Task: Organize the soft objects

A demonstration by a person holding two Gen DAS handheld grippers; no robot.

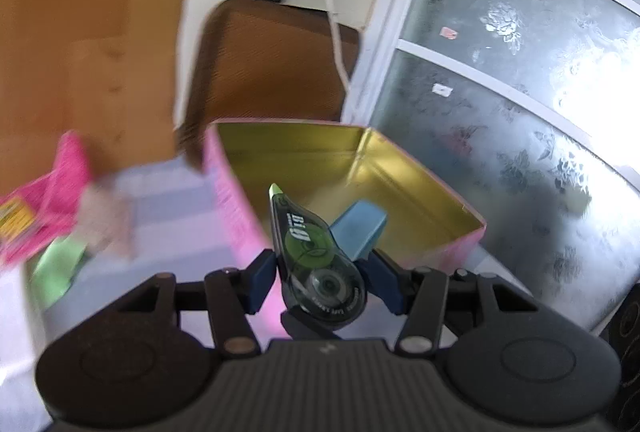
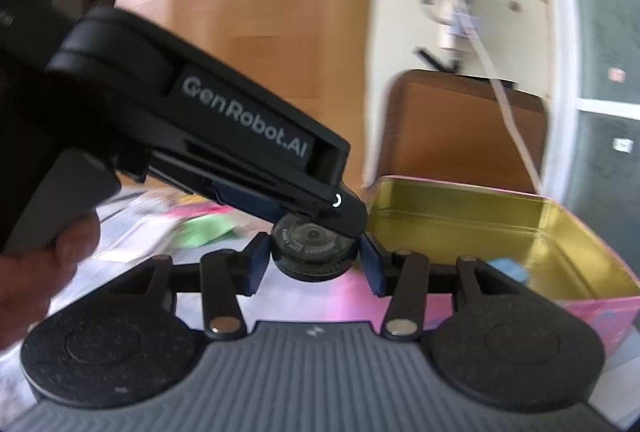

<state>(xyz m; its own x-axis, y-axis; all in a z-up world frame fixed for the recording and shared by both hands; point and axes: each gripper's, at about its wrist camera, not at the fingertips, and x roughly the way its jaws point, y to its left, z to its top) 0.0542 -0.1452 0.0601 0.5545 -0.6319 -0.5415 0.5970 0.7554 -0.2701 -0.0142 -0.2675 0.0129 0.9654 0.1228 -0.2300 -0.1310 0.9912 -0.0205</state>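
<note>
Left gripper (image 1: 322, 266): narrow, blue pads clamped on the round end of a green-and-black correction tape dispenser (image 1: 304, 244), tip pointing forward. Right gripper (image 2: 314, 264): about half open, dispenser's round end between its fingers; cannot tell whether the pads press. Hand (image 2: 60, 252) on the left gripper's grip. Just ahead, an open pink tin (image 1: 420, 167) with a gold inside, a blue block (image 1: 360, 228) in it. Left of that, a pink packet (image 1: 52, 191) on a pale cloth (image 1: 168, 199). Beyond, a brown chair back (image 1: 272, 63), a wooden cabinet (image 1: 80, 11), and frosted glass (image 1: 500, 71) to the right.
</note>
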